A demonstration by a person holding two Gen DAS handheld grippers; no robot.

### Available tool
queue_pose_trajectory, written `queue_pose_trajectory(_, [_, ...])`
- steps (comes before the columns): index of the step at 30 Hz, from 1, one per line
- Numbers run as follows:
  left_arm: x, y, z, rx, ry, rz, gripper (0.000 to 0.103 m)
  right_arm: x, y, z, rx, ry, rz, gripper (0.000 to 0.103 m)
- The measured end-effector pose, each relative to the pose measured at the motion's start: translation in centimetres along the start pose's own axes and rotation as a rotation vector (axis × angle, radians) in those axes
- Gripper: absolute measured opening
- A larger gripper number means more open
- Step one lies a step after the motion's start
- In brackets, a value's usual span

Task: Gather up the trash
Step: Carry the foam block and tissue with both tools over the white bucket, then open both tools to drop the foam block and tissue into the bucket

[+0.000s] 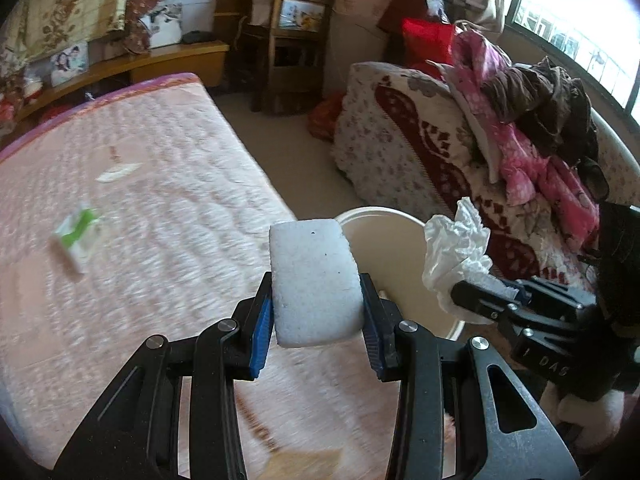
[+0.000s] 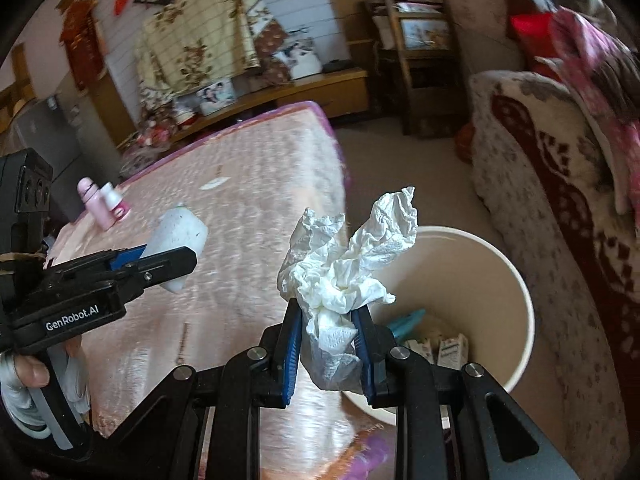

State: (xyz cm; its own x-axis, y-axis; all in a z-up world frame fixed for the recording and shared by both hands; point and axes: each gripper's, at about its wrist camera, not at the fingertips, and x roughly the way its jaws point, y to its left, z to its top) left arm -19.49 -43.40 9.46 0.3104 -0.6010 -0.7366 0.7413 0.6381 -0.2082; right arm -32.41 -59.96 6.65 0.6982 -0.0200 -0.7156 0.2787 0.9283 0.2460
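The right gripper [image 2: 326,344] pinches the tissue [image 2: 344,276] nearest the bin [image 2: 516,280] — the left gripper [image 1: 316,312], clamping foam [image 1: 314,284], trails bedside.

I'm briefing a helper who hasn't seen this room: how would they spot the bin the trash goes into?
Start at the pink bed and go to its near corner, where the floor runs between it and the flowered sofa. The bin stands there, just beyond the crumpled tissue in the right gripper. It is the only round, cream, open-topped tub.
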Motion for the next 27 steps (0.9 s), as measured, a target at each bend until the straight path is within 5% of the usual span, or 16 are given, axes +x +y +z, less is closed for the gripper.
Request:
queue_pose_trajectory(21, [6.4,-3.4,1.6,-0.012,0.077,-0.084,0.039,2.9,-7.0,-1.0,0.13,0.056,-0.111,0.023])
queue_pose_trajectory(26, [7.1,-3.4,1.6,-0.011,0.089,-0.092,0.047,3.7,-7.5,-1.4,0.15,0.073,-0.12,0.024])
queue_pose_trajectory(27, [7.2,-3.4,1.6,-0.012,0.09,-0.096,0.052,3.8,-7.7,-1.4,0.154,0.074,-0.125,0.032])
